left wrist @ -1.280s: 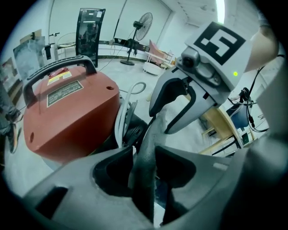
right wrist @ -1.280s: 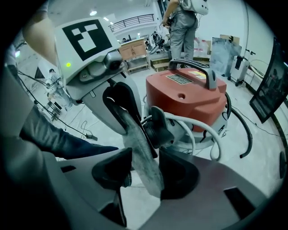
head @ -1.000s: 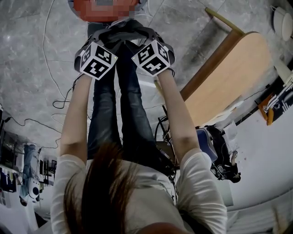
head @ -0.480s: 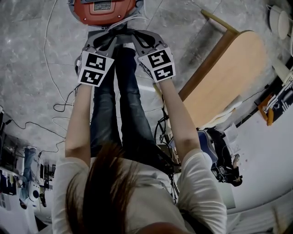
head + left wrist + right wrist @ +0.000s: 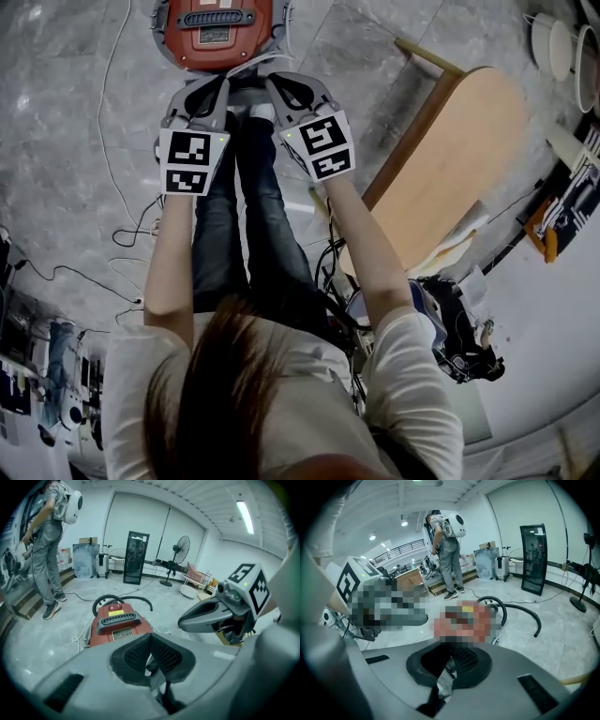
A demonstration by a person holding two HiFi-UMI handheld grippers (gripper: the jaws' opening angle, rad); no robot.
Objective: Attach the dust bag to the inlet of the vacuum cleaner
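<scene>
A red vacuum cleaner (image 5: 218, 28) stands on the grey floor at the top of the head view, with its black hose (image 5: 122, 599) curled behind it. Both grippers are held side by side in front of it, above my legs. The jaws of my left gripper (image 5: 214, 84) have just been closing; its pads (image 5: 151, 660) now meet with nothing between them. The jaws of my right gripper (image 5: 279, 84) have also just been closing, and they are shut and empty (image 5: 449, 662). The vacuum cleaner (image 5: 117, 625) lies ahead of both. No dust bag shows in any view.
A wooden table (image 5: 459, 159) stands to the right. Cables (image 5: 131, 225) trail over the floor at left. A person (image 5: 47, 550) stands beyond the vacuum cleaner near benches. A black cabinet (image 5: 136, 557) and a fan (image 5: 180, 550) stand at the far wall.
Both grippers have come down the head view towards me and tilted, their marker cubes turning. More of the red vacuum cleaner now shows at the top of that view.
</scene>
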